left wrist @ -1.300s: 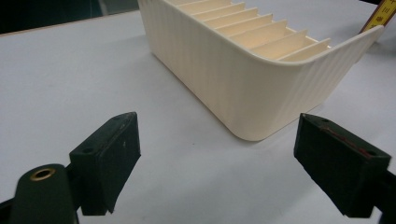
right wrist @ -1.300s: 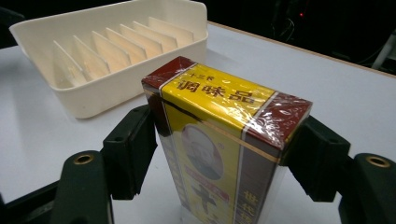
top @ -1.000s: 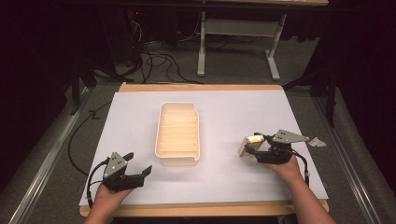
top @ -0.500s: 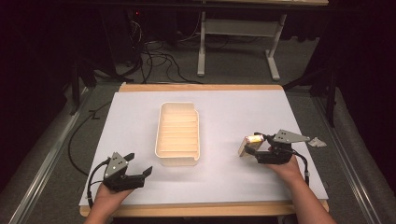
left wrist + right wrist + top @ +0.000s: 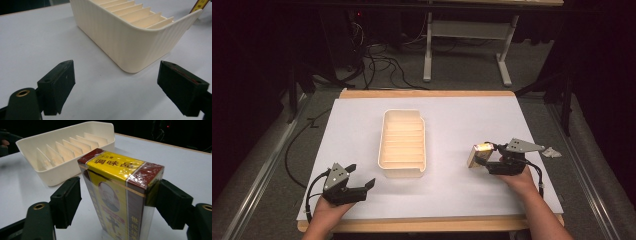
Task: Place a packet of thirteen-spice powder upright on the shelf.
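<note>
Seasoning box [image 5: 120, 195] is standing between the right gripper [image 5: 117, 202] jaws, not yet pinched; centre before closing. Left gripper [image 5: 125, 87] is resting spread, lower left.

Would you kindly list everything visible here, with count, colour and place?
Slotted tray: one, cream, centre of the table, slots empty.
Seasoning box: one, yellow and dark red, upright on the table, right of the tray, between the right gripper's jaws.
Paper scrap: one, whitish, at the sheet's right edge.
Table: one, white sheet over a wooden board.
Stand: one, grey metal frame, on the floor behind the table.
Cables: several, black, floor at the back.
Left gripper: black, near left corner, jaws wide open, empty.
Right gripper: black, right side, around the box; one jaw shows a gap.
</note>
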{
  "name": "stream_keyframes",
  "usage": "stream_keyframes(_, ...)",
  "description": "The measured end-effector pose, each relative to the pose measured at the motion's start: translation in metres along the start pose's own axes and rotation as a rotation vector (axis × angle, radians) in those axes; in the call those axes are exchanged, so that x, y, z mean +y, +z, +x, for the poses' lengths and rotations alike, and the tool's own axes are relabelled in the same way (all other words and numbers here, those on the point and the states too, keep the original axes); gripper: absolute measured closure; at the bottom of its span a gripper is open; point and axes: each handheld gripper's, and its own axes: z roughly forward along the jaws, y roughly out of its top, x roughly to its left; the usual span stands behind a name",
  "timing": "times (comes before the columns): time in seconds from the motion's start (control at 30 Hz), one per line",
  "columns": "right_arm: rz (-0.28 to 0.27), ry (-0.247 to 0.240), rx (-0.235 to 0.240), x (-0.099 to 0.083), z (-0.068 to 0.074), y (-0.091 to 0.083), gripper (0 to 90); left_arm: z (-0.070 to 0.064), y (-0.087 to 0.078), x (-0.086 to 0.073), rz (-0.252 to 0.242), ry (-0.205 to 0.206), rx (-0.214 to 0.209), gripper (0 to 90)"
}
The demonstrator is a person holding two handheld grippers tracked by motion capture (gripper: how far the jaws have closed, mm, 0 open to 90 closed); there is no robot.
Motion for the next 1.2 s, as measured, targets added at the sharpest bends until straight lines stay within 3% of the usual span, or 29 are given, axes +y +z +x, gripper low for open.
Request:
stream_keyframes(0.5, -0.009, -0.031, -0.003, -0.002, 0.003, -0.007, 57.2, 0.000, 0.000, -0.001, 0.008, 0.008, -0.001, 15.4)
stream_keyframes(0.7, 0.017, -0.028, -0.004, -0.004, 0.008, -0.006, 58.3, 0.000, 0.000, -0.001, 0.005, 0.003, 0.000, 15.4)
stream_keyframes(0.87, 0.038, 0.016, -0.019, -0.003, 0.009, -0.004, 56.9, 0.000, 0.000, 0.001, -0.004, -0.003, -0.001, 15.4)
stream_keyframes(1.2, 0.049, 0.006, -0.050, 0.000, 0.016, -0.005, 59.8, 0.002, -0.003, 0.003, -0.018, 0.002, 0.005, 15.4)
